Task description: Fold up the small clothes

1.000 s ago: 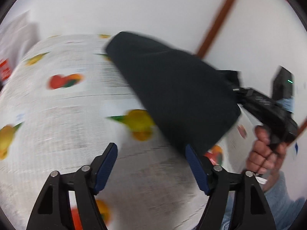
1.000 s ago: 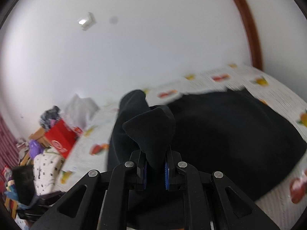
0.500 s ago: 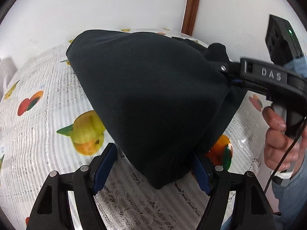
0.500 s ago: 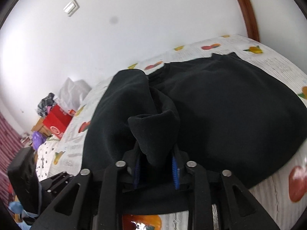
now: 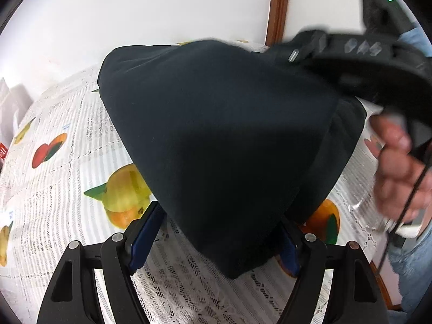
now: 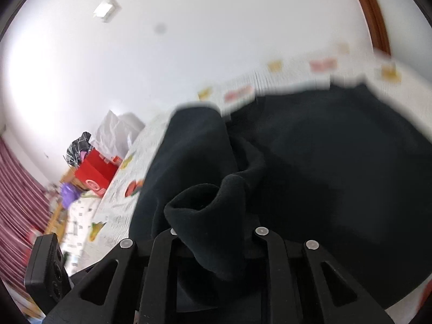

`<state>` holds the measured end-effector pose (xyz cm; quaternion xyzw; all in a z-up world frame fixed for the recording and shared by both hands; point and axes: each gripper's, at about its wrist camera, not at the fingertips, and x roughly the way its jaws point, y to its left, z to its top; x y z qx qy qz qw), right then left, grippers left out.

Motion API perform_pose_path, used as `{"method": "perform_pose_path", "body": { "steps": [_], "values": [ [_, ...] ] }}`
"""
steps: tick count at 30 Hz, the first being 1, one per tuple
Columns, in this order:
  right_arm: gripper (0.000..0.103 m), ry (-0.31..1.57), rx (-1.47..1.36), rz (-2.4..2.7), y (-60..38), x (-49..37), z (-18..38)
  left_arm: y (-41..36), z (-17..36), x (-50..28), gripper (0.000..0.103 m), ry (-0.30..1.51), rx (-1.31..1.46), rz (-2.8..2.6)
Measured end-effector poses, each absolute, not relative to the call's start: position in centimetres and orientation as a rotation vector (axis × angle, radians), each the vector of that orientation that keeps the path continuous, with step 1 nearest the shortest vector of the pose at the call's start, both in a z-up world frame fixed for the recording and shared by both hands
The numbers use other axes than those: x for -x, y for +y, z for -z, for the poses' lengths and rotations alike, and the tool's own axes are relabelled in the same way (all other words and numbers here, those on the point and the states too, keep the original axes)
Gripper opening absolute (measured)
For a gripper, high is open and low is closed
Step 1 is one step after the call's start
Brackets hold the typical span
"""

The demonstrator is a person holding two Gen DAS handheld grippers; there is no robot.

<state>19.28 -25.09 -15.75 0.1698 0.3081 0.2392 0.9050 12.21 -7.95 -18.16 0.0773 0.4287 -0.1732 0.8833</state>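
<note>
Left wrist view: left tool [image 5: 218, 237] gapes astride black garment [image 5: 216, 135] corner; right tool [image 6: 213, 240] closing on cloth.

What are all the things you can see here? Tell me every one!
black garment: one, black, draped on the table.
tablecloth: one, white with fruit pictures, covering the table.
red box: one, red, beyond the table's far end.
white bag: one, white, behind the box.
wooden trim: one, brown, on the wall.
left gripper: one, black with blue pads, open around the garment's corner.
right gripper: one, black, closing, cloth bunched between its jaws.
hand: one, holding the right gripper.
</note>
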Motion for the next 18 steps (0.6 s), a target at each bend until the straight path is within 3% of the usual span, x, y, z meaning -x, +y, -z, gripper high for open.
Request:
{"method": "perform_pose_path", "body": {
  "steps": [7,10,13,16,18],
  "values": [
    [0.015,0.379,-0.441,-0.493,-30.5,-15.4,12.1,-7.2,18.1,-12.4,0.076,0.883,-0.142,0.335],
    [0.015,0.427,-0.458,-0.446,-32.5,-15.4,14.1,-7.3,18.1,-12.3,0.076,0.882,-0.144,0.334],
    [0.015,0.599,-0.423,-0.346,-32.6,-17.0,17.5,-7.2,18.0,-11.8,0.074,0.878,-0.153,0.333],
    [0.017,0.708,-0.415,-0.298,-32.2,-18.0,19.8,-7.2,17.8,-11.7,0.056,0.879,-0.141,0.366],
    [0.017,0.702,-0.404,-0.285,-31.8,-18.2,19.6,-7.6,17.6,-11.3,0.028,0.875,-0.130,0.395]
  ]
}}
